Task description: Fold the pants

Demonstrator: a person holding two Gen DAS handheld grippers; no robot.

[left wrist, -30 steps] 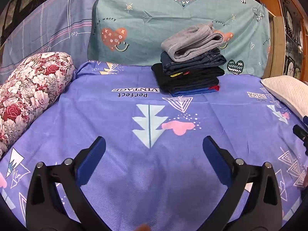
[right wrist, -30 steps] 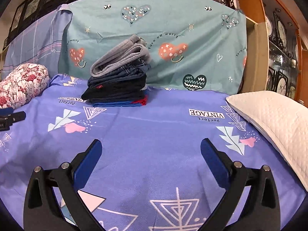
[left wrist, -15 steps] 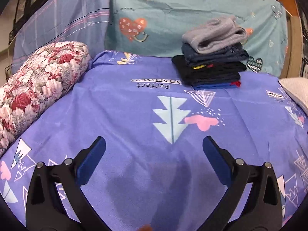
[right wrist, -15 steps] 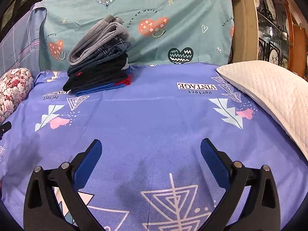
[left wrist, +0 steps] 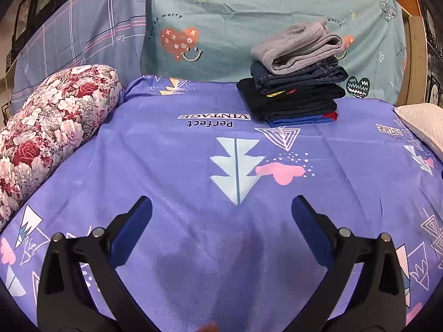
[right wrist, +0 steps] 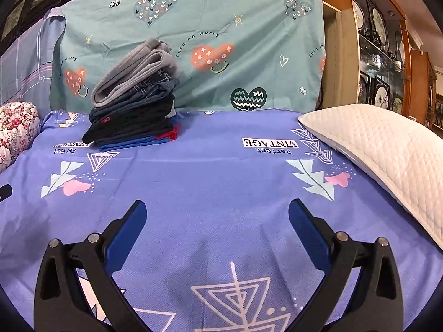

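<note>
We hold the left gripper point(left wrist: 221, 210) and right gripper point(right wrist: 217, 213) wide and empty above the smooth purple bedsheet point(left wrist: 193, 149). The folded pants stack point(left wrist: 296, 80), soft grey fleece over denim and black layers, sits at the bed's far edge against the teal cloth point(right wrist: 249, 27).

The purple bedsheet point(left wrist: 171, 160) reads "Perfect VINTAGE", upside down at centre frame; the teal cloth point(right wrist: 249, 27) behind reads "Turn off worry".

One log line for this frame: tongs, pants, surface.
left tongs: open, empty | right tongs: open, empty | pants stack: folded, by backrest | bedsheet: nothing laid out
</note>
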